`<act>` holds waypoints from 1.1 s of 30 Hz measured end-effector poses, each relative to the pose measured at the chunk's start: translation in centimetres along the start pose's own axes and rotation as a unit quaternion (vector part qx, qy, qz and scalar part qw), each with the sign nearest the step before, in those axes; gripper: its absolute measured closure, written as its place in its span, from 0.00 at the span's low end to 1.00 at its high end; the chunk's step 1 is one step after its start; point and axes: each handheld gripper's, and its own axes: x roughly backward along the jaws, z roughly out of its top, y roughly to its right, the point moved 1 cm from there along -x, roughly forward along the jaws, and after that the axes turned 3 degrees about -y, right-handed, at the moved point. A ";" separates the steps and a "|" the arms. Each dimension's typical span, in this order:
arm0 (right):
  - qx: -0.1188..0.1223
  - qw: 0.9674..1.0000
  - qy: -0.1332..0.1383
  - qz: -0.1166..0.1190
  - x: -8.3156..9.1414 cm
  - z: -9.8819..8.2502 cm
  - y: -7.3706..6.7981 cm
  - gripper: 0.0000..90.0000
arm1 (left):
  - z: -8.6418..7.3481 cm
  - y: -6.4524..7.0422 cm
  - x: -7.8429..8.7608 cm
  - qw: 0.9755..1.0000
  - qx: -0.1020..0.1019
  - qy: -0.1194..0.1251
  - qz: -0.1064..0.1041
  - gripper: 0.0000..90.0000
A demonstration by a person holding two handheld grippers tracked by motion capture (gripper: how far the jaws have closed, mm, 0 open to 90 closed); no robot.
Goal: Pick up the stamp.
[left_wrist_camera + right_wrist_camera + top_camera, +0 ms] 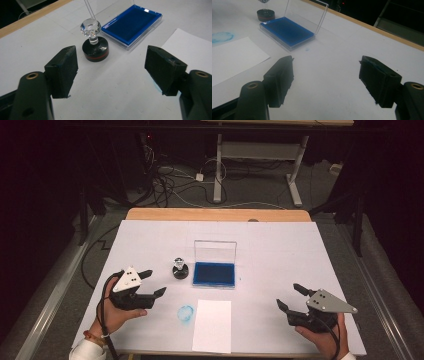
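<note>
So, quick read from my end:

- Left hand-held gripper (152, 282) – jaws apart, nothing between them, pointed at the stamp (94, 41).
- Stamp stands upright just left of the open ink pad (214, 273). The clear knob looks slick and hard, so I'd pinch the neck.
- Right hand-held gripper (291, 297) is also open, idle.
- Plenty of bare surface (280, 250) around, with the paper sheet (212, 325) near the front edge.

Dark lab or studio, white-covered table (280, 245), tangled floor cables (170, 182), metal bench frame (257, 155) behind
</note>
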 end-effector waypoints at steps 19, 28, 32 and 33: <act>0.005 1.000 0.002 -0.001 0.0 0.0 -0.1 0.32 | 2.3 -2.1 -2.4 1.000 0.008 -0.018 -0.008 0.29; 0.004 1.000 -0.003 -0.002 -0.1 0.0 -0.1 0.32 | 3.7 -2.5 -4.4 0.999 -0.006 -0.046 -0.012 0.28; 0.003 1.000 -0.007 0.000 -0.2 -0.1 -0.2 0.32 | 4.1 -2.7 -5.3 0.998 -0.006 -0.055 -0.015 0.28; 0.004 1.000 -0.007 0.001 -0.2 -0.1 -0.2 0.32 | 4.4 -2.9 -5.9 0.998 -0.003 -0.059 -0.018 0.28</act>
